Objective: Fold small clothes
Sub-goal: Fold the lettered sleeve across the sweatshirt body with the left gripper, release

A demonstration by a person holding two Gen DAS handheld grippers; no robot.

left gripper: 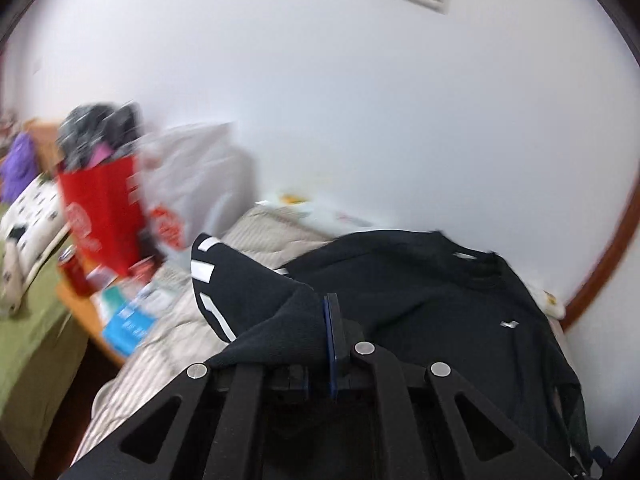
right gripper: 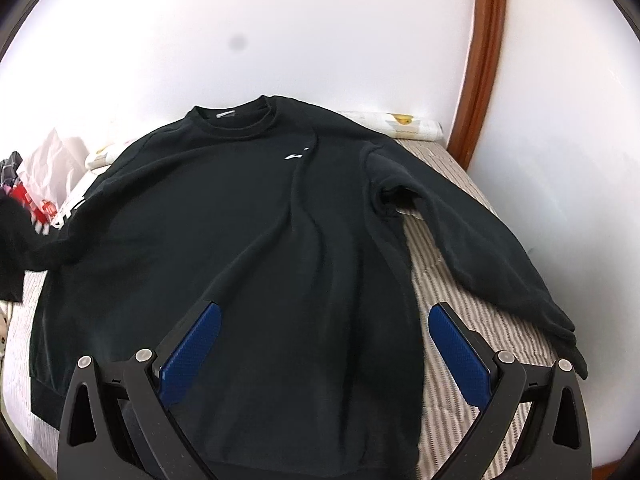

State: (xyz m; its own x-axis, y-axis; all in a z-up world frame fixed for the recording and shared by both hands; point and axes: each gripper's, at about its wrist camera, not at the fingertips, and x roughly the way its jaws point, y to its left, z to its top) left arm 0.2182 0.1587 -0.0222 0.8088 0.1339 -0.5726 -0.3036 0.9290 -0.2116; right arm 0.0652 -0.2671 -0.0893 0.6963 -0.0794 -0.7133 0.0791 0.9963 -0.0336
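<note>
The left tongs (left gripper: pixel 332 320) hide one pad behind the sleeve (left gripper: pixel 256 300) they pinch, so only a blue pad edge shows. In the left wrist view the far-left clutter is smeared by blur: the print on the red bag (left gripper: pixel 100 208), the cans (left gripper: pixel 74 276) and the papers (left gripper: pixel 128 320) cannot be read. In the right wrist view the sweatshirt (right gripper: pixel 240 220) hem is hidden behind the right tongs (right gripper: pixel 320 344), and its left sleeve end is blurred at the picture's edge.

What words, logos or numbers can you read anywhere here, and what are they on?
No text reads clearly.
Sweatshirt: small white chest logo, a mark, no letters.
Its sleeve: white stripes only.
Neck label: too small.
Red bag: white print, blurred.
Blue booklet: blurred.
</note>
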